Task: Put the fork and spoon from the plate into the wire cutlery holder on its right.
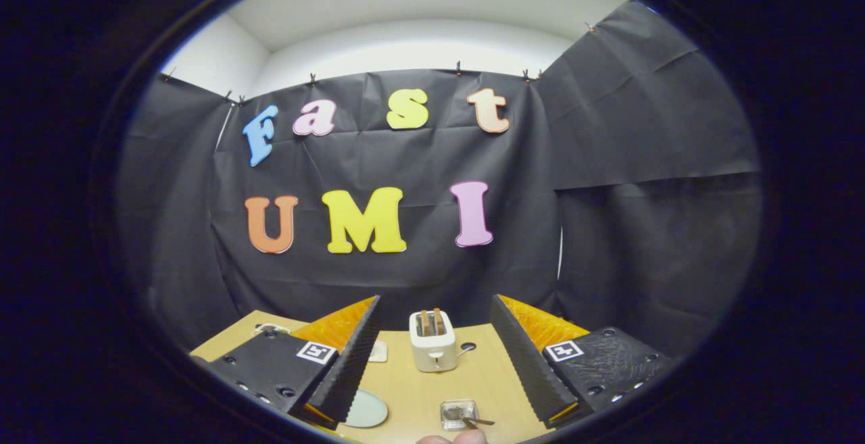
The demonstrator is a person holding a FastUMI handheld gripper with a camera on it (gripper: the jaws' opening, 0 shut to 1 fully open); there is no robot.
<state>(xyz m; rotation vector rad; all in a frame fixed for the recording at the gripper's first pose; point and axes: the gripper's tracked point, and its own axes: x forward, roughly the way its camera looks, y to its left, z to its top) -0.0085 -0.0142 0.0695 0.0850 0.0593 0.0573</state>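
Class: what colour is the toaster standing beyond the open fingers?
White toaster, seen in the gripper view.

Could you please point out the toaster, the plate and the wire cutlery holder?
toaster [432,348]: gripper view, front face of its body.
plate [368,410]: gripper view, visible bare surface beside one finger.
wire cutlery holder [459,411]: gripper view, its rim.

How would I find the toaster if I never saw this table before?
Start at the wooden table in front of the black cloth wall. Between the open fingers of the hand-held gripper, beyond their tips, stands the white toaster. It is the tallest thing there, with two brown slices poking up, unlike the flat pale plate and small wire holder nearer.
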